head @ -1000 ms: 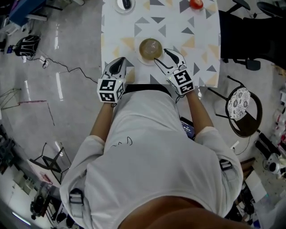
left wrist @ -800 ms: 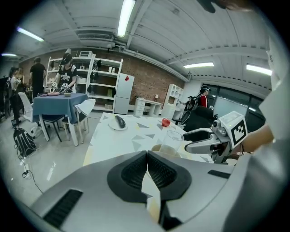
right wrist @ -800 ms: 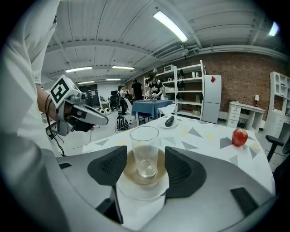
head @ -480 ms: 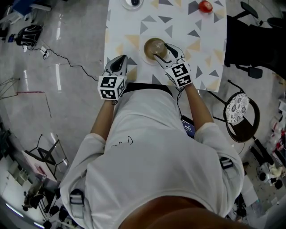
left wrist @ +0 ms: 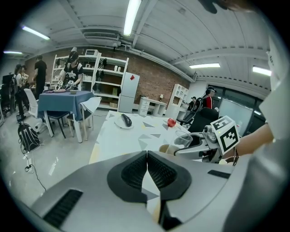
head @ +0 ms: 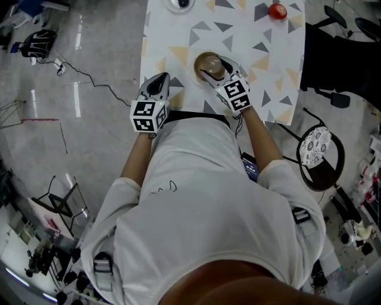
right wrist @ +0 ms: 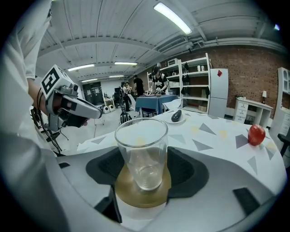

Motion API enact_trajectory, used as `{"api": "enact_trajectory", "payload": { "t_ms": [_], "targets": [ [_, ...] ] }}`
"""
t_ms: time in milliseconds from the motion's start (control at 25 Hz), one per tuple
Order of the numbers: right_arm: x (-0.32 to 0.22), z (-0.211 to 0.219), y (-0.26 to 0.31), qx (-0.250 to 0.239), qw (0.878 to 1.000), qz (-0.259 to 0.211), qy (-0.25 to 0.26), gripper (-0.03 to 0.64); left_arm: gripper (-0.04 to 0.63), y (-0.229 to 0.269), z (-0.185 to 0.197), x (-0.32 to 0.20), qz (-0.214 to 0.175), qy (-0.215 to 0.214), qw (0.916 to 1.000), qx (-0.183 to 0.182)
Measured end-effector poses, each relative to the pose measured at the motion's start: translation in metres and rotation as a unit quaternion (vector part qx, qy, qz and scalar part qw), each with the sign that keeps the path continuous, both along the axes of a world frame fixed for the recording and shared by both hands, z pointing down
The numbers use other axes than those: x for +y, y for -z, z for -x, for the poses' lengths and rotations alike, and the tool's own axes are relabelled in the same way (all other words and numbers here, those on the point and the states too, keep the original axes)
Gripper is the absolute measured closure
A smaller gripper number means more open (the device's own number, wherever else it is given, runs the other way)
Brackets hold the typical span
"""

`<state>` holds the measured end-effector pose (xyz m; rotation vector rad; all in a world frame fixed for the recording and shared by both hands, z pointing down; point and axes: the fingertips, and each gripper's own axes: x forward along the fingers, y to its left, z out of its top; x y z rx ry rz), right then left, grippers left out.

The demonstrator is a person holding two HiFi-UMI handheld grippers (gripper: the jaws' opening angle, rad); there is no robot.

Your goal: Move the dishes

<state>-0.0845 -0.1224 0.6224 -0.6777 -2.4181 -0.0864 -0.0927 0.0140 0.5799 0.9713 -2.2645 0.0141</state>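
Nearest the person's white shirt, the left claw point(head: 159, 83) hung over the near left corner of the patterned worktop point(head: 262, 36), at about 11 o'clock from the body. Its own view showed its jaws closed pad against pad, with nothing between them.

Just beyond, at about 12 o'clock, the right claw point(head: 216, 68) pointed forward and down. Its jaws had just been opening and stood spread wide. A clear, empty glass point(right wrist: 141, 145) stood upright between them, and a sliver of space showed between the glass and the pad on either side, so the claw gripped nothing. The glass sat in the middle of a brown saucer point(right wrist: 121, 190), which lay flat on the worktop near its front edge, partly under the jaws. From the head view the saucer showed as a brown disc right at the claw's tips.

Farther out, a red round fruit point(head: 277, 10) lay at about 1 o'clock, well apart from the glass. At about 11 o'clock, at the worktop's far edge, a small white plate point(right wrist: 174, 122) carried a dark oblong thing point(right wrist: 176, 115). A black chair point(head: 339, 53) stood off the worktop at 2 o'clock.
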Motion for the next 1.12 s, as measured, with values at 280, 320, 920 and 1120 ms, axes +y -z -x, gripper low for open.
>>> {"api": "enact_trajectory", "payload": {
  "t_ms": [280,320,920,1120],
  "targets": [
    [0.003,0.005,-0.001,-0.008,1.0,-0.007,-0.001,0.339,0.574,-0.001,0.001,-0.006,-0.005,-0.004,1.0,0.002],
    [0.003,0.005,-0.001,-0.008,1.0,-0.007,-0.002,0.341,0.574,-0.001,0.001,-0.007,-0.006,-0.005,1.0,0.002],
    [-0.004,0.009,0.041,-0.047,0.998,0.008,-0.031,0.342,0.574,0.002,0.01,-0.032,-0.014,-0.04,0.9991,-0.004],
    [-0.016,0.011,0.066,-0.058,0.997,0.016,-0.052,0.342,0.574,0.002,0.012,-0.047,-0.018,-0.057,0.9982,-0.007]
  ]
}}
